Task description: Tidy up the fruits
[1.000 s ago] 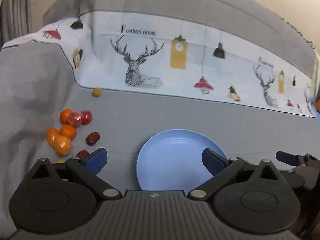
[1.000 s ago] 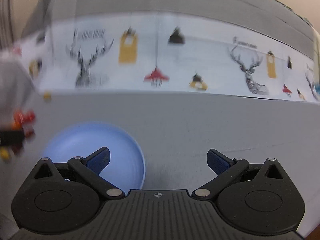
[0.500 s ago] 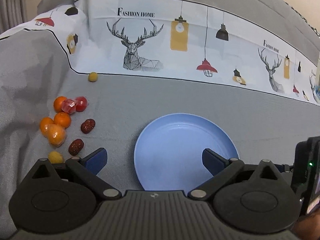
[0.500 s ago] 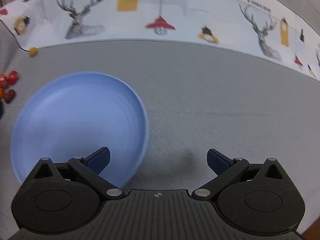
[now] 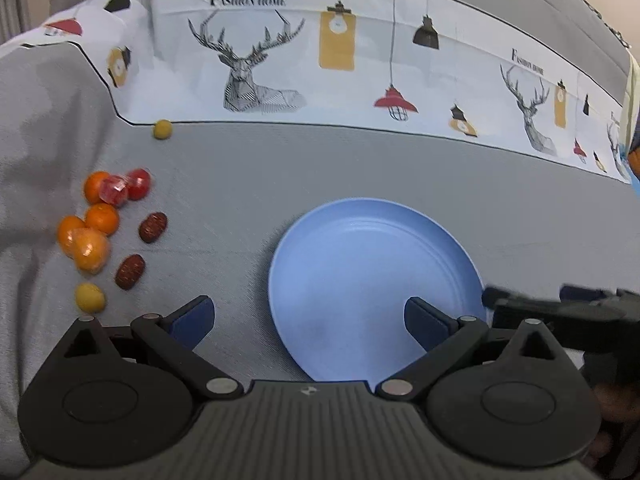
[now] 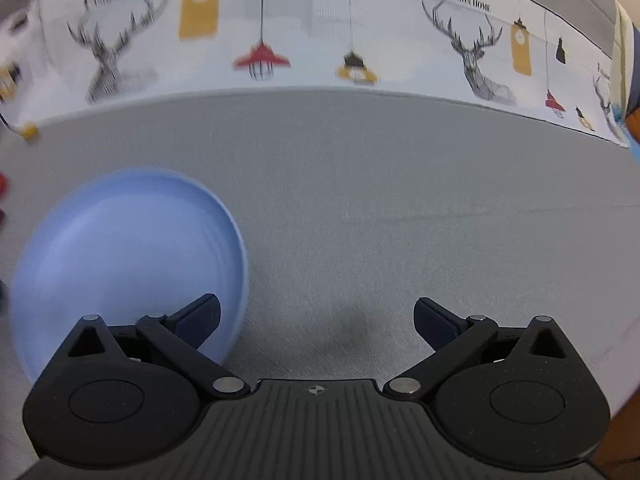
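over a grey cloth, two wide-open grippers near a blue plate.
left wrist view: left gripper (image 5: pixel 308 314) gapes, holding nothing; blue plate (image 5: pixel 360 240) bare, fruits (image 5: pixel 104 228) clustered well to its left. right wrist view: right gripper (image 6: pixel 316 316) spread wide and unladen, plate (image 6: pixel 80 248) at its left finger.

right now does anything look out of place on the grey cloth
One small yellow round fruit sits alone by the white printed band, apart from the orange, red and brown fruit cluster on the left. The round blue plate holds nothing.
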`<act>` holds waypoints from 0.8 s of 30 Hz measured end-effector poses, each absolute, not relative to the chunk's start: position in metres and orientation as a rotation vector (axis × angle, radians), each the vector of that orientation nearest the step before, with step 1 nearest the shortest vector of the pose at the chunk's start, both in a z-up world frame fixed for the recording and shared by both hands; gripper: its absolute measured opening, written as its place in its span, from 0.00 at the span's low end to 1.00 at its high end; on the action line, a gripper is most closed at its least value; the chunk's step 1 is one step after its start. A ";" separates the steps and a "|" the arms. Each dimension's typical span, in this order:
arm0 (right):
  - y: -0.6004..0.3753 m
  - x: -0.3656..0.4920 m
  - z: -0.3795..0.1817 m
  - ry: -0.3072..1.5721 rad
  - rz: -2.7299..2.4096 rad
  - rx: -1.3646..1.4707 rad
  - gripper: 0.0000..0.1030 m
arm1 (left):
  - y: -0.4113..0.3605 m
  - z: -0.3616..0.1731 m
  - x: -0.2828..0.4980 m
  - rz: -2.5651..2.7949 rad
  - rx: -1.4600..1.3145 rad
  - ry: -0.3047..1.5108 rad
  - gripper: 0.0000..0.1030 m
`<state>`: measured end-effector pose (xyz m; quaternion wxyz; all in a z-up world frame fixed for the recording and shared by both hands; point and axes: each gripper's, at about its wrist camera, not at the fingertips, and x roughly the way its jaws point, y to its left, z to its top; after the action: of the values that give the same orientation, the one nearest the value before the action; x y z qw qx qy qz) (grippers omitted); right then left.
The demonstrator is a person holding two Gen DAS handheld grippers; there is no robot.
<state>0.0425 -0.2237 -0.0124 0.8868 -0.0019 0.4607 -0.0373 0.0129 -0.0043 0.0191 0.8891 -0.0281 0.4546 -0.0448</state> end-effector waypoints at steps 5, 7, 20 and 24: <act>-0.218 0.034 0.003 0.885 0.061 0.032 0.99 | -0.013 0.015 0.014 -0.116 -0.038 0.954 0.99; -0.216 0.034 0.005 0.871 0.074 0.009 0.99 | -0.016 0.013 0.015 -0.117 -0.033 0.957 0.99; -0.206 0.042 -0.002 0.908 0.042 -0.016 0.97 | -0.017 0.006 0.019 -0.101 -0.018 0.989 0.99; -0.207 0.044 -0.003 0.920 0.030 0.017 0.97 | -0.016 0.006 0.020 -0.096 -0.015 0.990 0.99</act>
<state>0.0436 -0.2073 -0.0027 0.8960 0.0082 0.4438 0.0145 0.0198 -0.0164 0.0057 0.8788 -0.0073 0.4750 -0.0459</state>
